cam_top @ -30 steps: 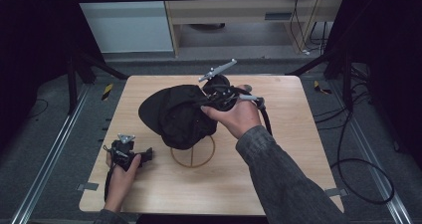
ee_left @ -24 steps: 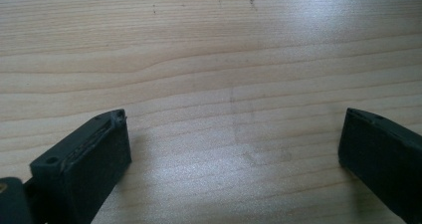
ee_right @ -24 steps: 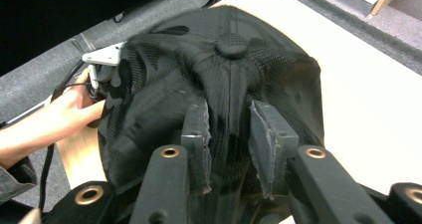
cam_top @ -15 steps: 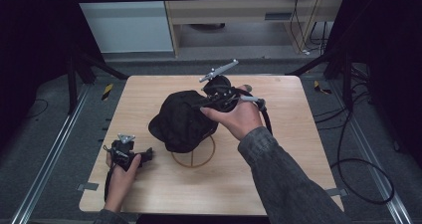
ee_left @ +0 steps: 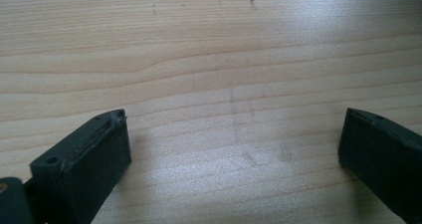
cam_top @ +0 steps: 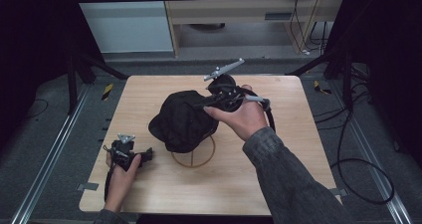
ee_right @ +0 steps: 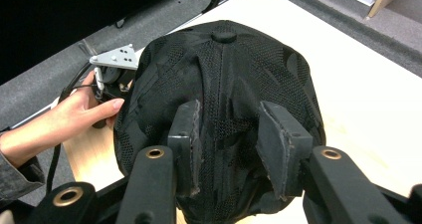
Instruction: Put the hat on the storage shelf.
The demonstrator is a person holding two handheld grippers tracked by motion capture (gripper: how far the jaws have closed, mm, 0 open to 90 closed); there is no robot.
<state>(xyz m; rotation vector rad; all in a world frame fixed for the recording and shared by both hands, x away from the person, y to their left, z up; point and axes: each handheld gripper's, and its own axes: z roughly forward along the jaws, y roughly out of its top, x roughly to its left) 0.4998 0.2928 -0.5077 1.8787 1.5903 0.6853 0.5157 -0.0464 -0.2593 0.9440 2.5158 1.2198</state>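
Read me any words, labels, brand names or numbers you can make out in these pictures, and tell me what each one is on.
None can be read. The black mesh fabric cap shows only its weave and top button, with no logo facing the cameras. The light wooden table carries faint scuff marks, not writing. The yellow-and-black striped floor markers bear a pattern only.

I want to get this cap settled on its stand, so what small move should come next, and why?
Probably draw the right gripper back off the black cap. Its jaws have just been opening, with cap fabric between them, and the cap already sits over the wooden ring stand. The left gripper rests open on the table.
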